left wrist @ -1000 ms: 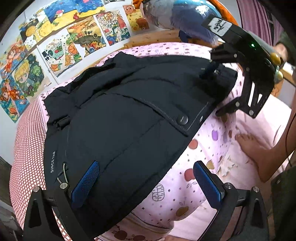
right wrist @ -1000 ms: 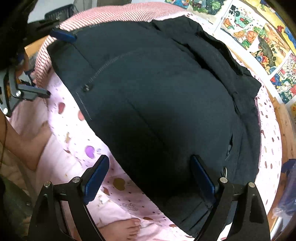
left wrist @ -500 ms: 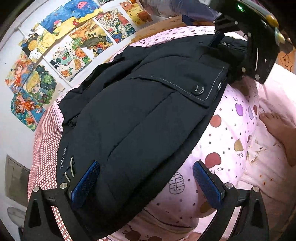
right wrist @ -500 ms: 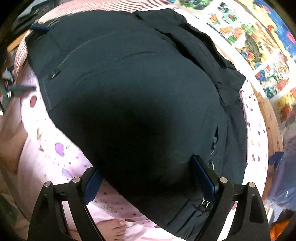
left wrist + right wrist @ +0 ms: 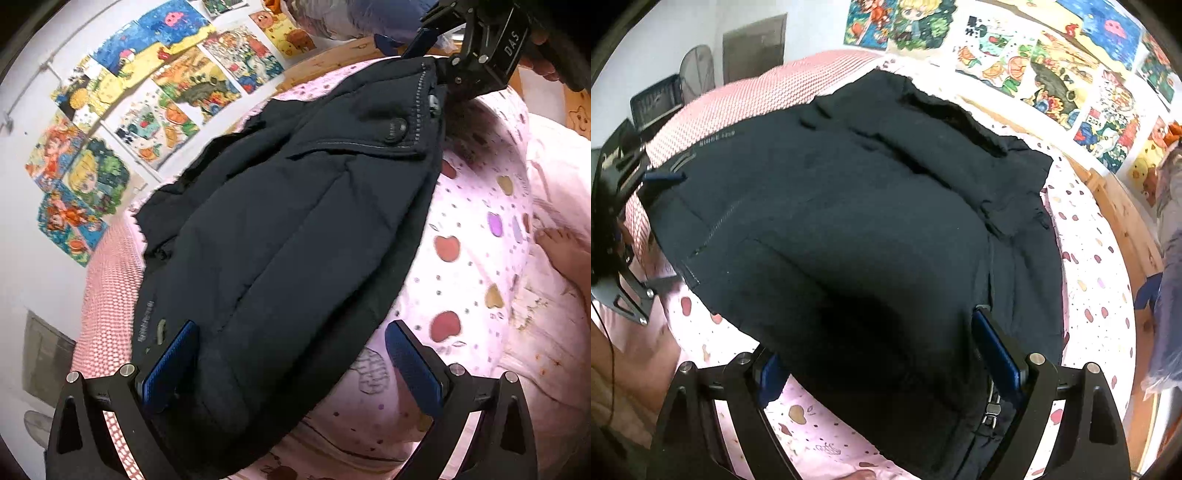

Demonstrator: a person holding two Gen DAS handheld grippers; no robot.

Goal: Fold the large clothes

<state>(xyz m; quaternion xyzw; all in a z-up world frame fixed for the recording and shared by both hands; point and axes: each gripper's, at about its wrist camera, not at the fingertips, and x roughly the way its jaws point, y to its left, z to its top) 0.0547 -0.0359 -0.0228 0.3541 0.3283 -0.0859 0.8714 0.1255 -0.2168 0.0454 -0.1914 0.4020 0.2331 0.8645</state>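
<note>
While the dark padded jacket [image 5: 288, 236] lies spread on the pink fruit-print bedsheet [image 5: 469, 280], your near edge has come up off the sheet since a second ago, so the fold is just starting; its long axis runs from your side toward the poster wall [image 5: 1052, 62], snap placket nearest the right gripper [image 5: 886, 358]; that gripper's jaws stand wide with the hem bunched between them, seemingly carrying it; your left gripper [image 5: 291, 365] is equally wide, one pad on the fabric, grip unclear.
</note>
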